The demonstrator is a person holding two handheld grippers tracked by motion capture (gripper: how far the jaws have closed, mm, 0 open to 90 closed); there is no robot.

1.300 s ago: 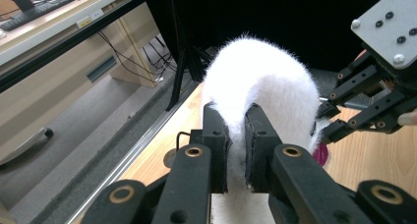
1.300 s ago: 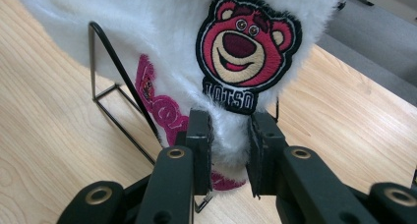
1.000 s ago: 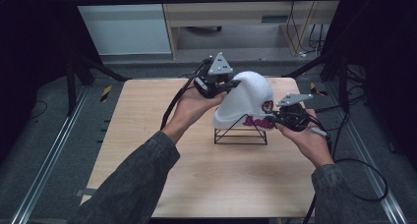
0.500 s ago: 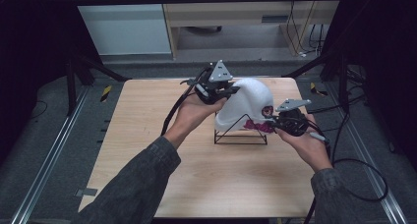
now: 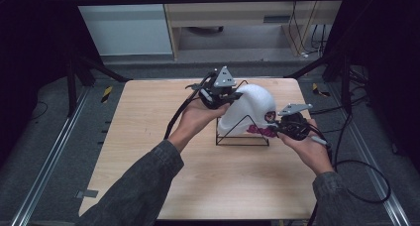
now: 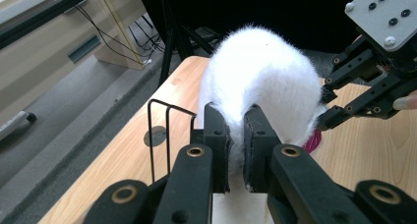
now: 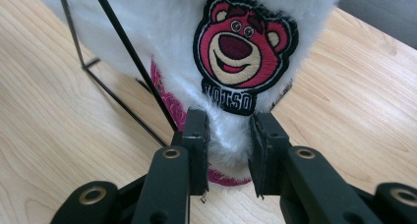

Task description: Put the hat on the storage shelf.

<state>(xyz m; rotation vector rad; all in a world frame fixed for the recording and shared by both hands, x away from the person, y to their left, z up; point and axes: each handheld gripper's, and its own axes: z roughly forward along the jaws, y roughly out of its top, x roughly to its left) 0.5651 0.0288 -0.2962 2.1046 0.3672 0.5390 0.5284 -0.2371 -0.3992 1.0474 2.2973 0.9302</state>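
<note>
Both forearms reach in from the near edge of the table (image 5: 148, 137). The left gripper (image 5: 233, 94) sits high at the far-left side of the white fluffy hat (image 5: 250, 109), jaws narrowed and pinching its fur; in the left gripper view the fur is squeezed between the pads (image 6: 219, 135). The right gripper (image 5: 272, 129) sits low at the hat's near-right rim, jaws clamped on the fuzzy edge just under the bear patch (image 7: 243, 49).

Compared with a second ago, the hat is higher and further back over the wire stand (image 5: 242, 137), and both grippers are further from the person.

The hat is domed, white, pink-lined, draped on the black triangular stand mid-table.
</note>
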